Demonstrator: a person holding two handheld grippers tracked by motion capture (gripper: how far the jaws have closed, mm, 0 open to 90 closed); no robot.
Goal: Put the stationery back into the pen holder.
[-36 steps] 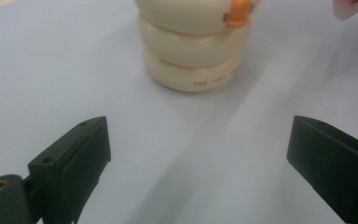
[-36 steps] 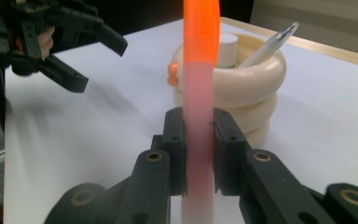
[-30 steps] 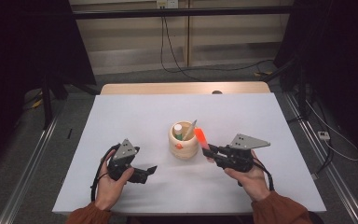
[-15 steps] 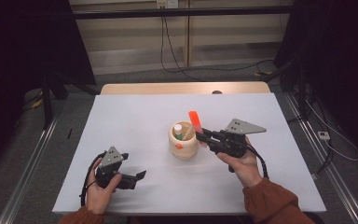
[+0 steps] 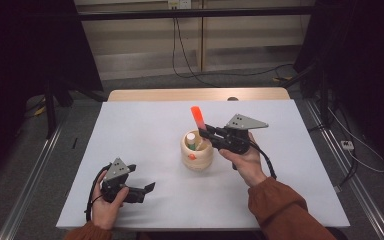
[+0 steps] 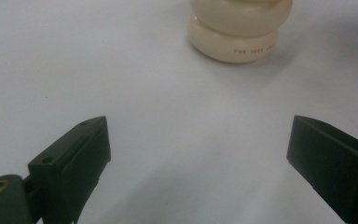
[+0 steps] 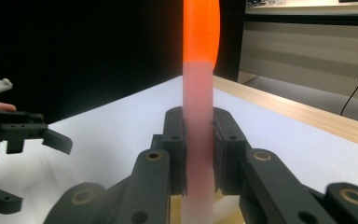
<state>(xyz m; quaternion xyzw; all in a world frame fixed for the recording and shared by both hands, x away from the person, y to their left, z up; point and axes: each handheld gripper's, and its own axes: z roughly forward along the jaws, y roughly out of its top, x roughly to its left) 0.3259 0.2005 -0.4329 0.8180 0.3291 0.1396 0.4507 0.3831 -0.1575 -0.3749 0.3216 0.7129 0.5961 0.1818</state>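
Orange-capped marker stood upright betw. jaws of right gripper, clamped, just above cream holder. Left gripper sat open, well apart from holder.

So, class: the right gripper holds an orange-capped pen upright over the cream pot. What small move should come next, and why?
Probably lower it straight down. The right gripper clamps the pen upright above the pot, whose opening has room beside a white-capped item.

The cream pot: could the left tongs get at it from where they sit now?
Probably yes. The left tongs are open and empty, and bare table lies between them and the cream pot. The right tongs hold an orange-tipped pen above its rim, which may crowd a grab from above.
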